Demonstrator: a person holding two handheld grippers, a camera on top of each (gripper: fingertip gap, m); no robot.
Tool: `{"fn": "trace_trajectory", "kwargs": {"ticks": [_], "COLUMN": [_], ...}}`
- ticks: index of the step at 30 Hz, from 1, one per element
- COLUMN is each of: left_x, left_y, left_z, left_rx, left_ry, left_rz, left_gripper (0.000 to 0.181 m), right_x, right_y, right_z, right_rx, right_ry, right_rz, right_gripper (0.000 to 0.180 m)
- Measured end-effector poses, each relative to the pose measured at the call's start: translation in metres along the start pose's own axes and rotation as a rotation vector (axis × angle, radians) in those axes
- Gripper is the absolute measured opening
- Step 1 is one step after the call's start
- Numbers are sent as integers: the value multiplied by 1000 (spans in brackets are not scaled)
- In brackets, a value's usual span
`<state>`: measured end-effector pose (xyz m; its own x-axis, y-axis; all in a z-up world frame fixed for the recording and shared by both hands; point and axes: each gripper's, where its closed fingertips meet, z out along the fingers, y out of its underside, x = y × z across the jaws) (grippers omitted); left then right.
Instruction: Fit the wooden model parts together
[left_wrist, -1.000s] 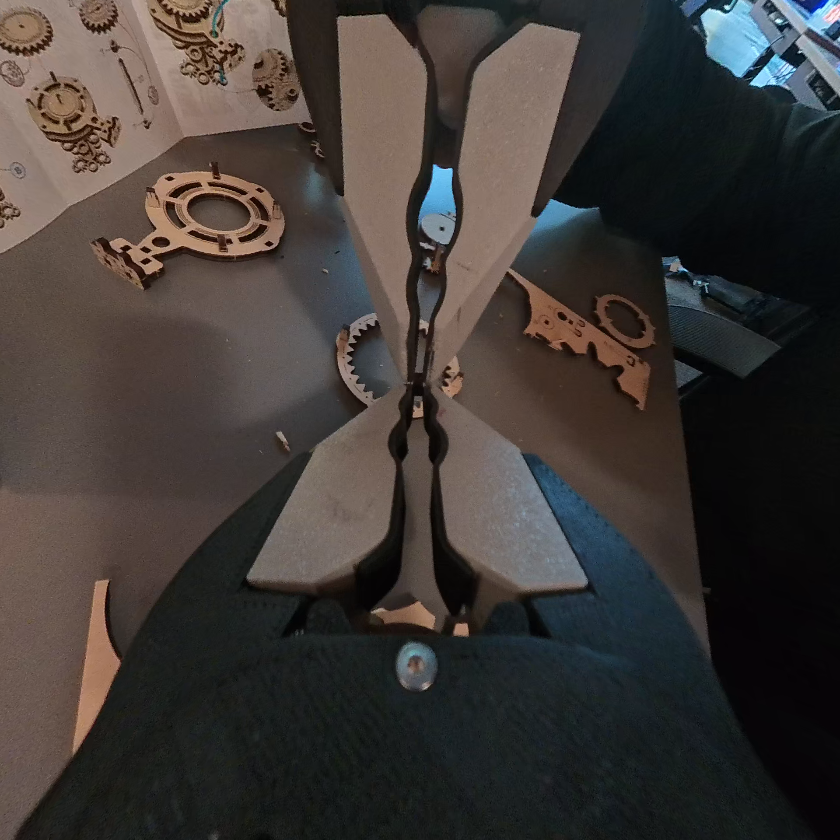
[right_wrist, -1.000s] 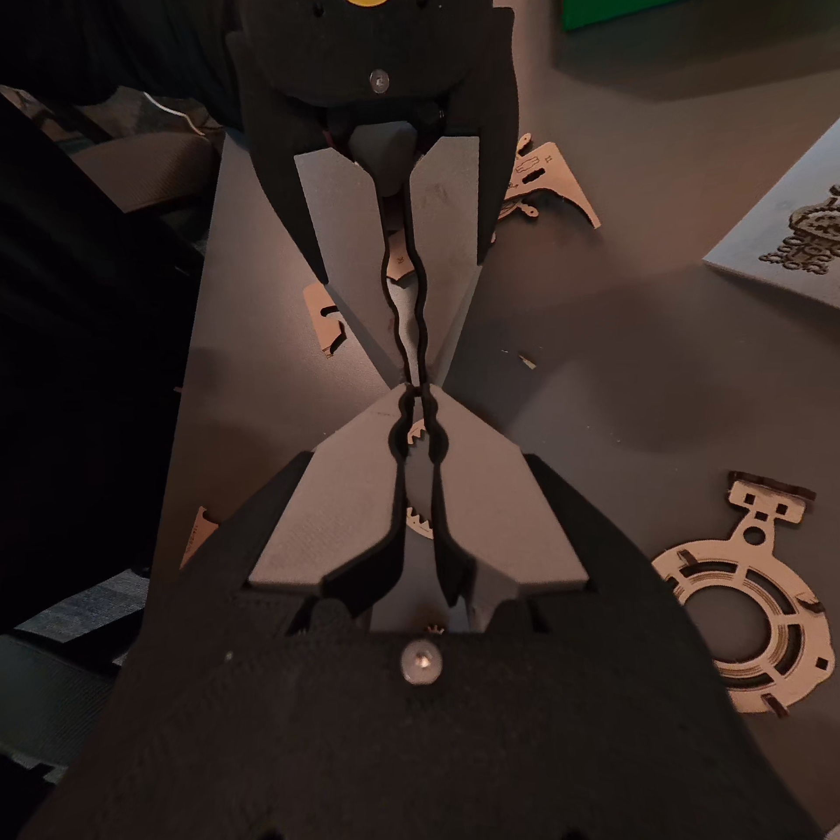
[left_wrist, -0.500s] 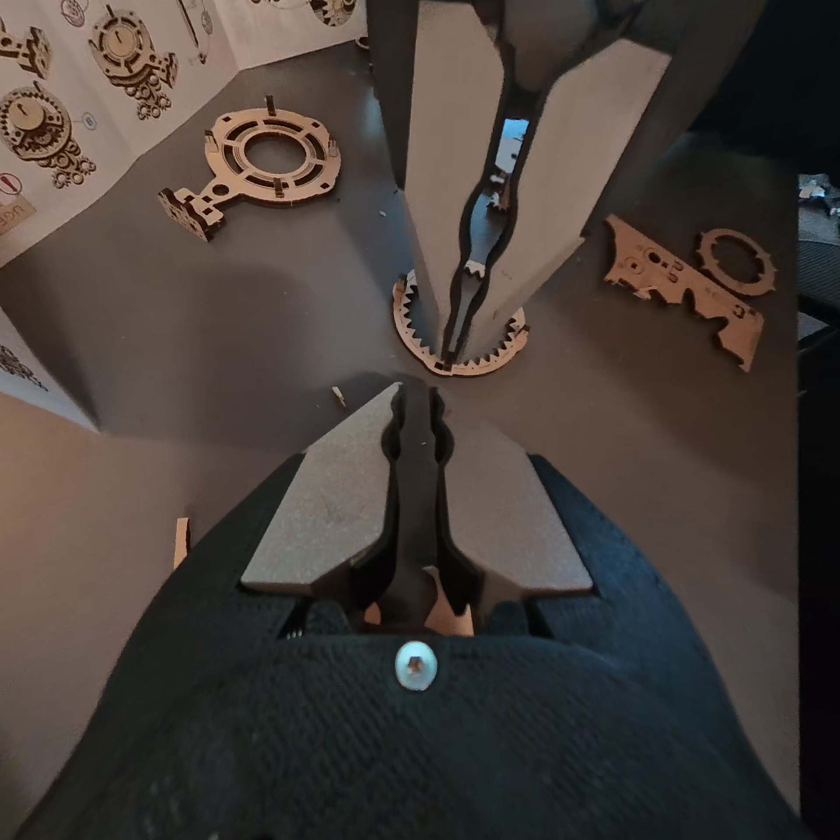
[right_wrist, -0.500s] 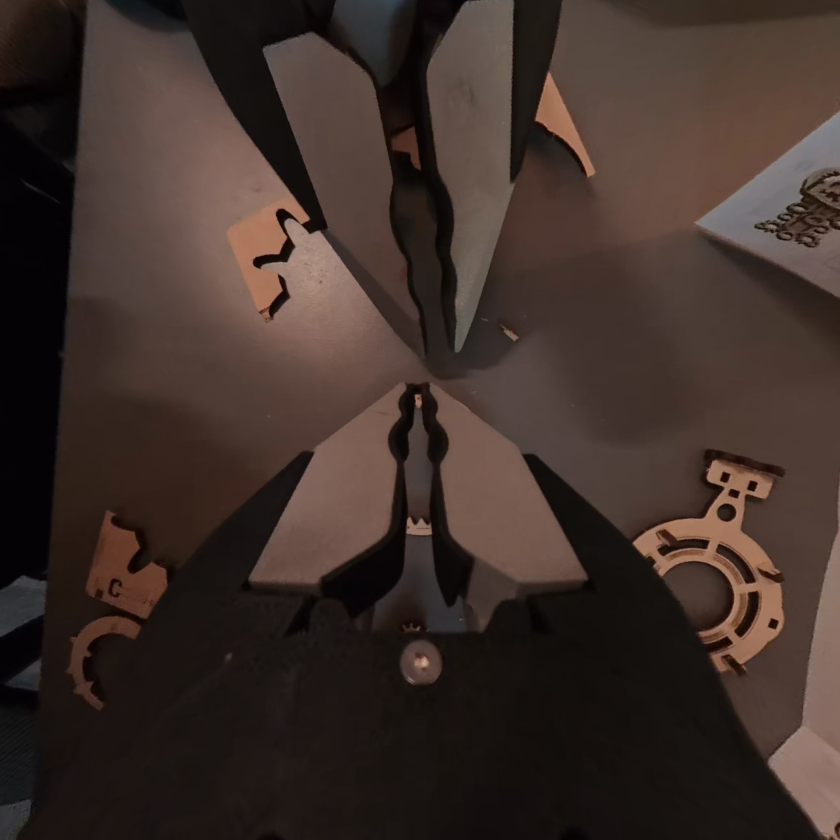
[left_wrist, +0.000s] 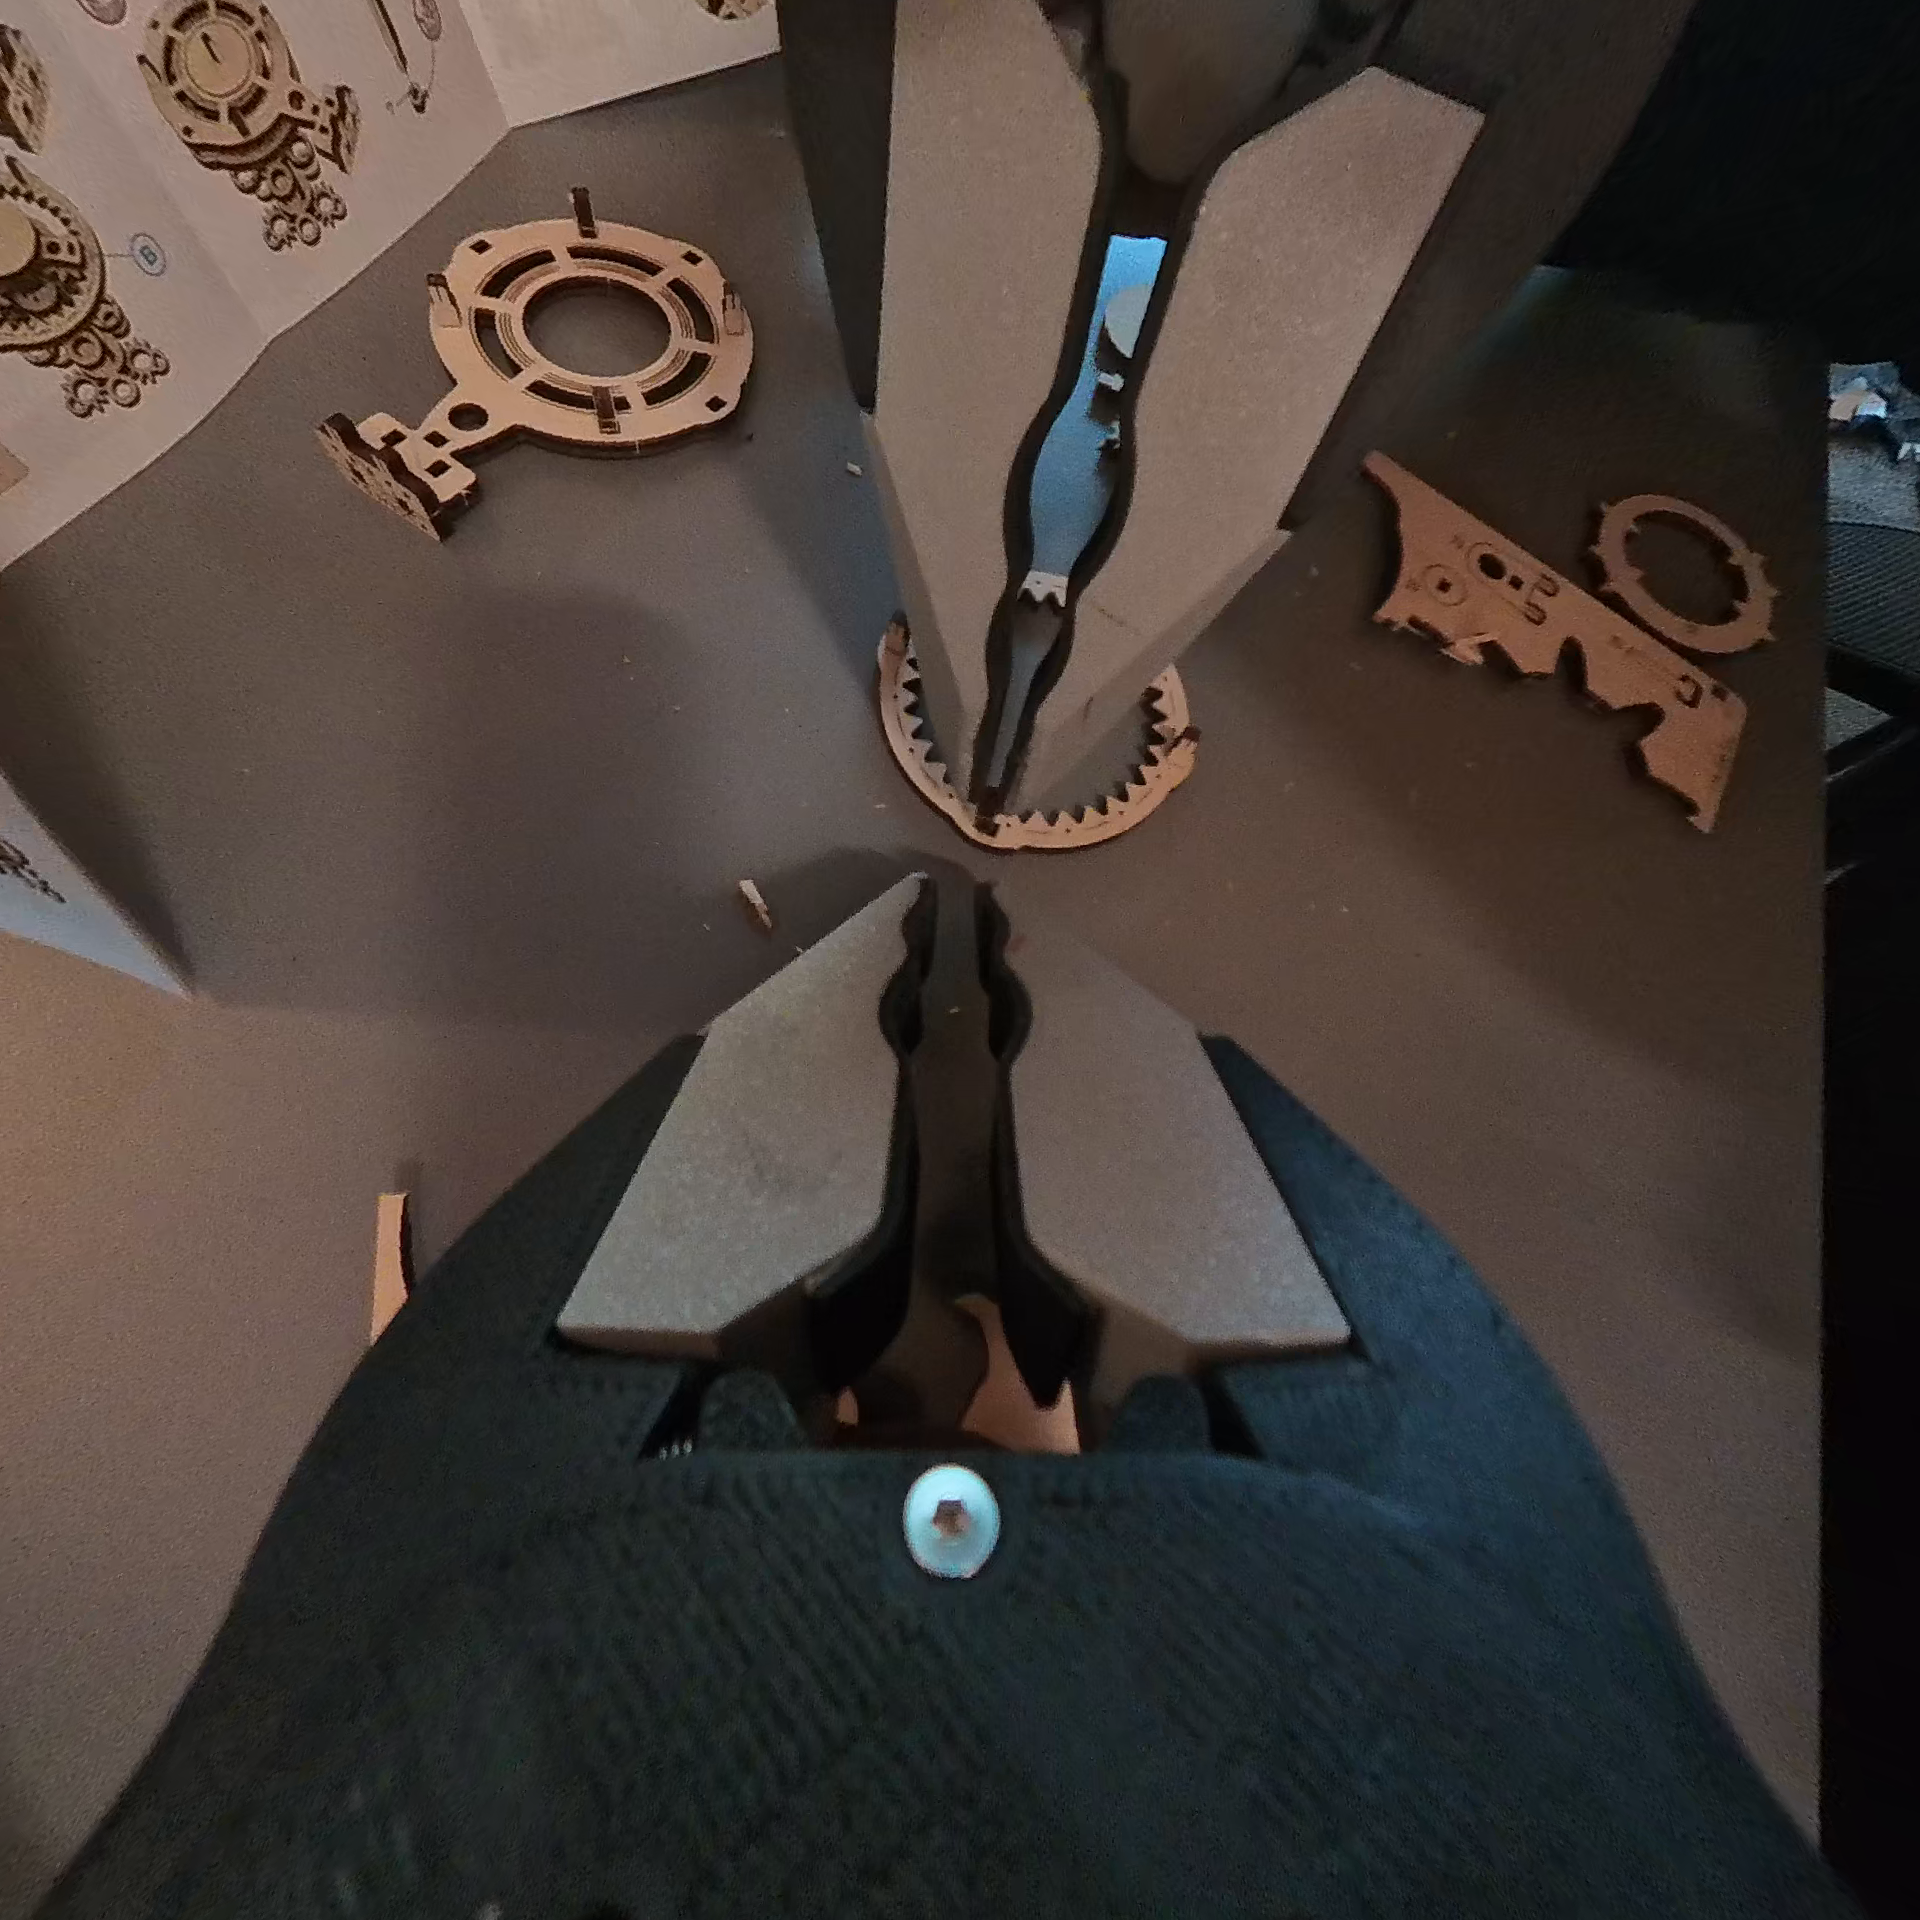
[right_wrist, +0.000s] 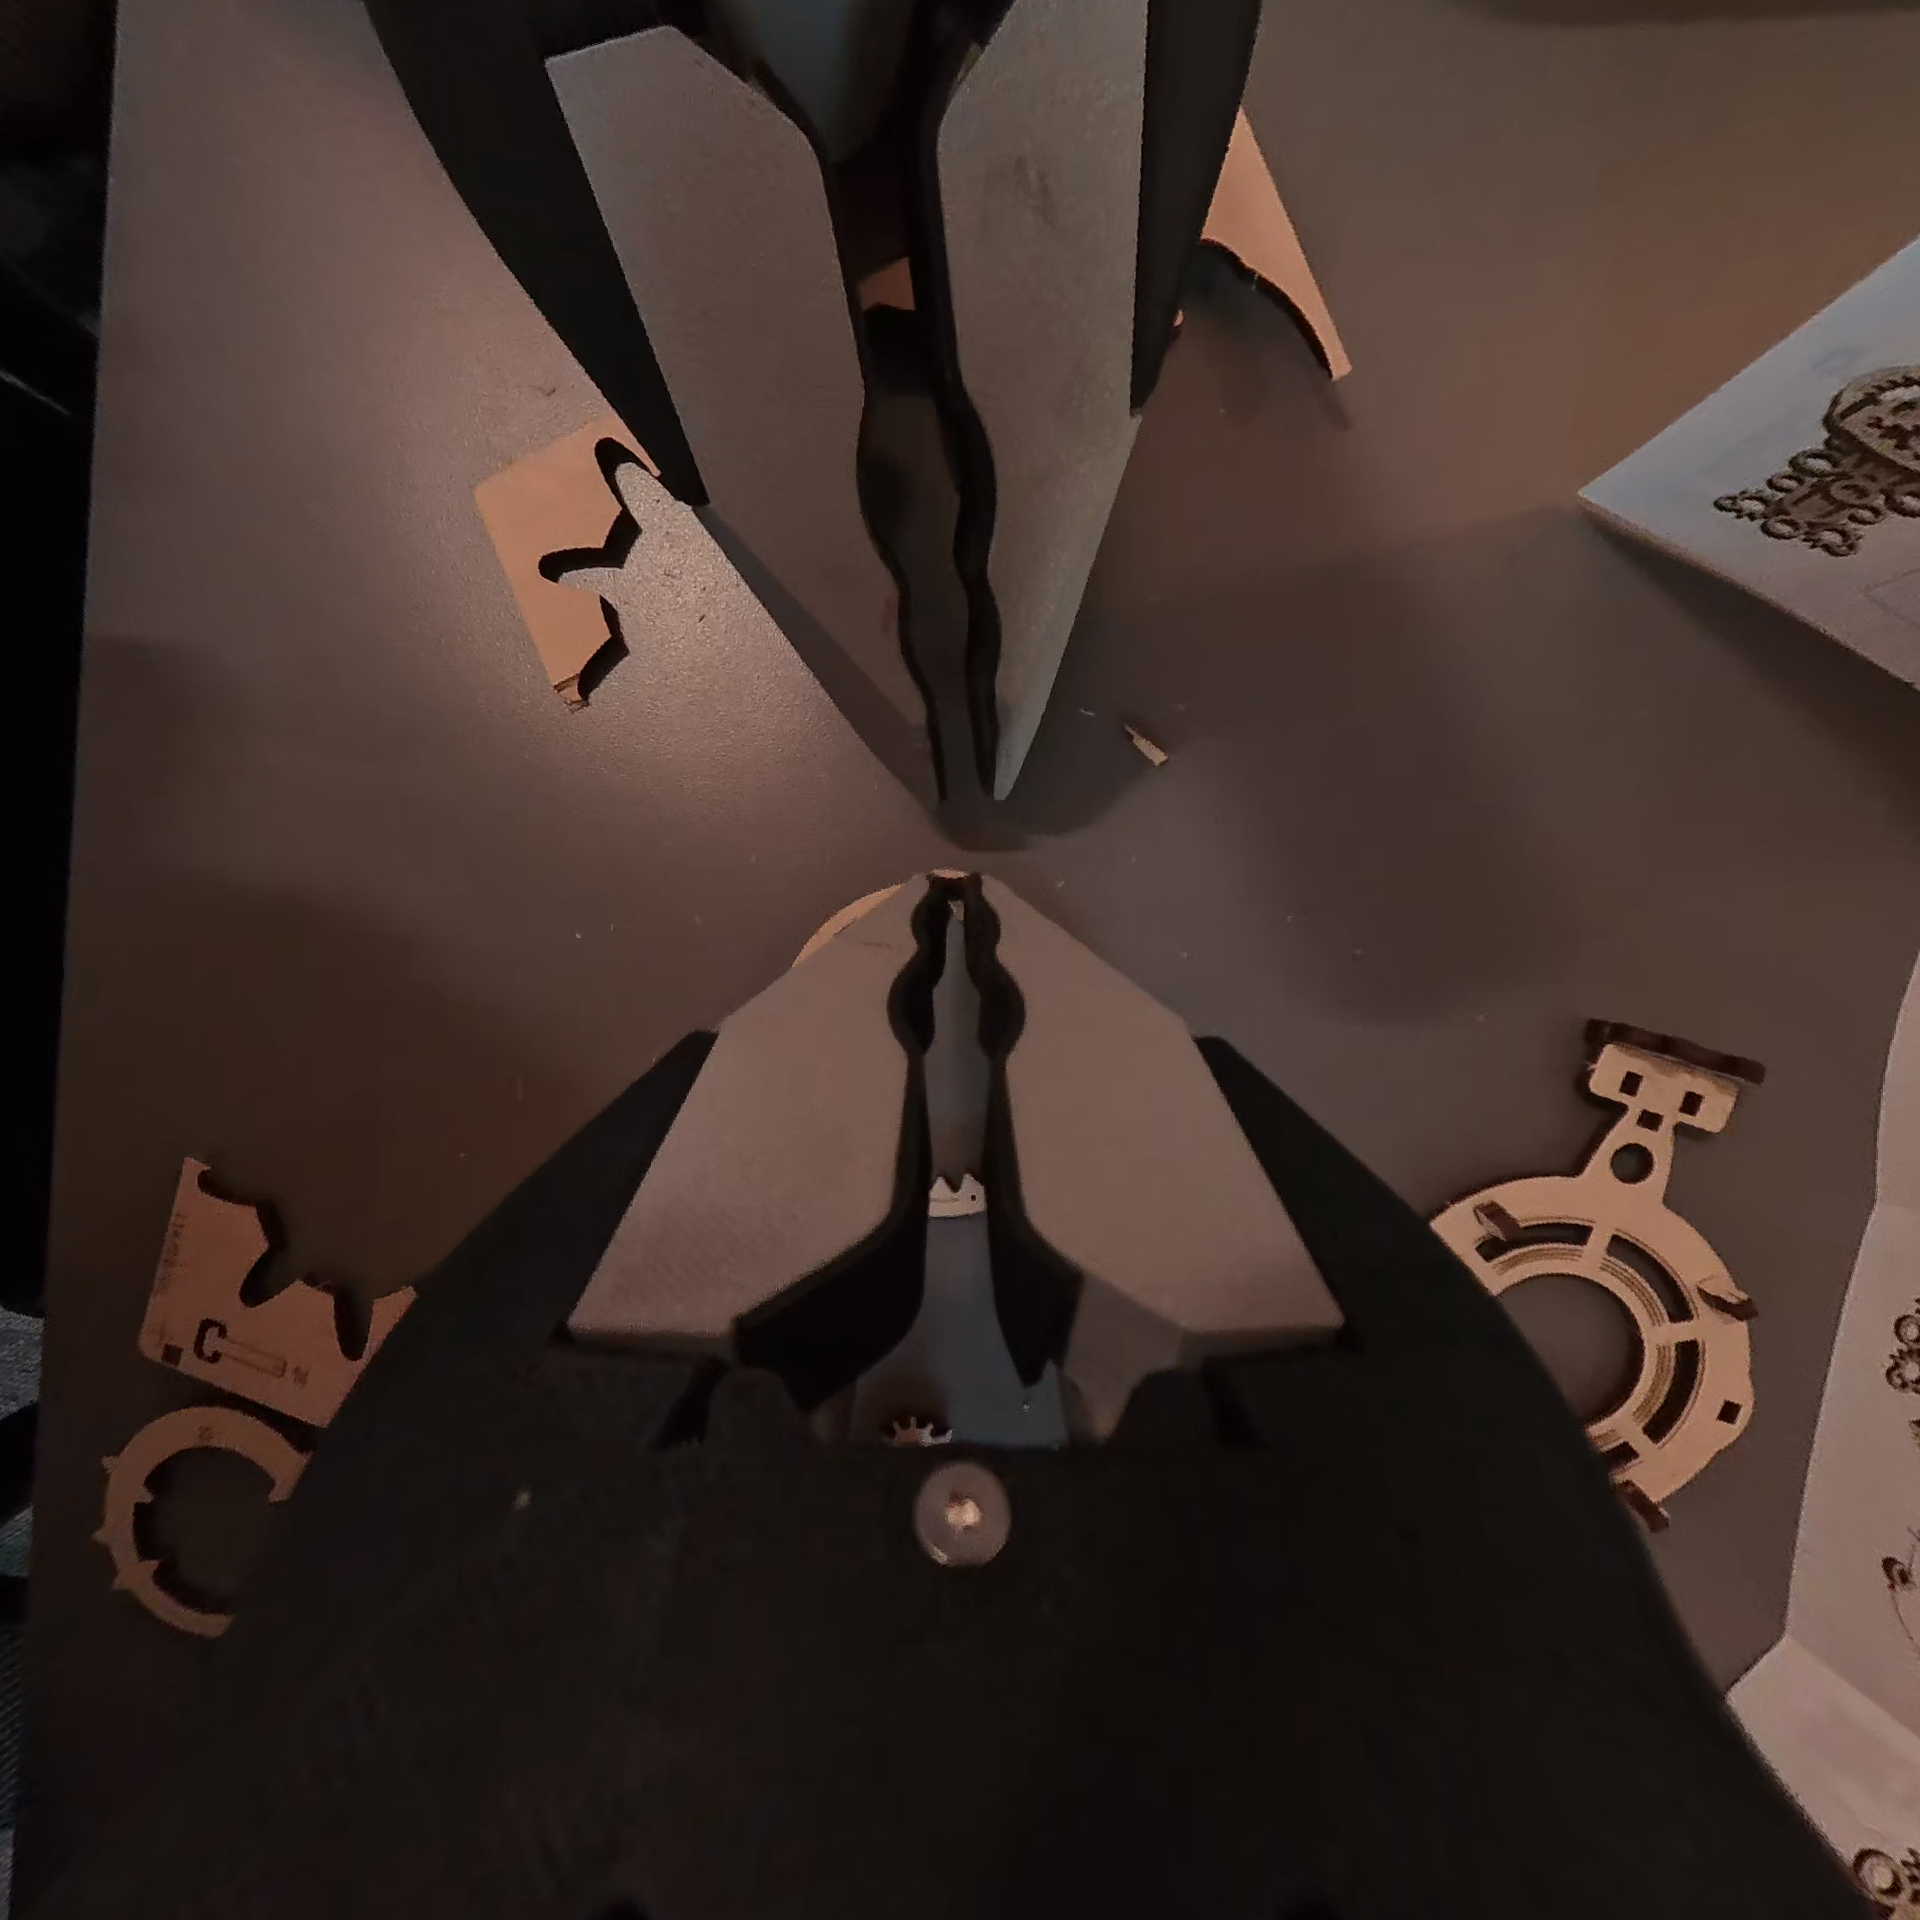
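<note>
A toothed wooden ring gear (left_wrist: 1117, 795) lies flat on the grey table (left_wrist: 520, 727). In the left wrist view my right gripper (left_wrist: 987, 805) comes down from the top. It is shut, with its tips on the ring's near rim, seemingly pinching a small dark peg there. In the right wrist view the ring's teeth (right_wrist: 956, 1195) show between that gripper's fingers (right_wrist: 831, 1143), and its tips (right_wrist: 954, 883) sit at the rim. My left gripper (left_wrist: 951, 888) is shut and empty, with its tips just short of the ring. It also shows in the right wrist view (right_wrist: 966, 800).
A round slotted frame with standing pegs (left_wrist: 592, 332) lies at the back left. A notched strip (left_wrist: 1558, 634) and a small ring (left_wrist: 1683, 571) lie at the right, near the table edge. Instruction sheets (left_wrist: 156, 208) stand at the left. Wooden scraps (right_wrist: 561, 561) lie near my left gripper. Left and right tips are no more than a few centimetres apart.
The two grippers' tips met over the ring a second ago. My left gripper has since drawn back a little. My right gripper stays on the ring's rim and has tilted steeper.
</note>
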<state>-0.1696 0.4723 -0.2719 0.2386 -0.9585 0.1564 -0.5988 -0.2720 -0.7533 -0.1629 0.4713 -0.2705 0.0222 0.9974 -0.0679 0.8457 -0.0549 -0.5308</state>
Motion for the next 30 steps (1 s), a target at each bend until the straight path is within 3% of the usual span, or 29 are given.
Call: {"fn": "trace_trajectory", "kwargs": {"ticks": [30], "left_x": [0], "left_y": [0], "left_z": [0], "left_rx": [-1], "left_ry": [1], "left_rz": [0], "left_gripper": [2], "right_x": [-2], "right_y": [0], "right_z": [0], "right_rx": [0], "right_ry": [-17], "right_rz": [12], "right_gripper": [0]}}
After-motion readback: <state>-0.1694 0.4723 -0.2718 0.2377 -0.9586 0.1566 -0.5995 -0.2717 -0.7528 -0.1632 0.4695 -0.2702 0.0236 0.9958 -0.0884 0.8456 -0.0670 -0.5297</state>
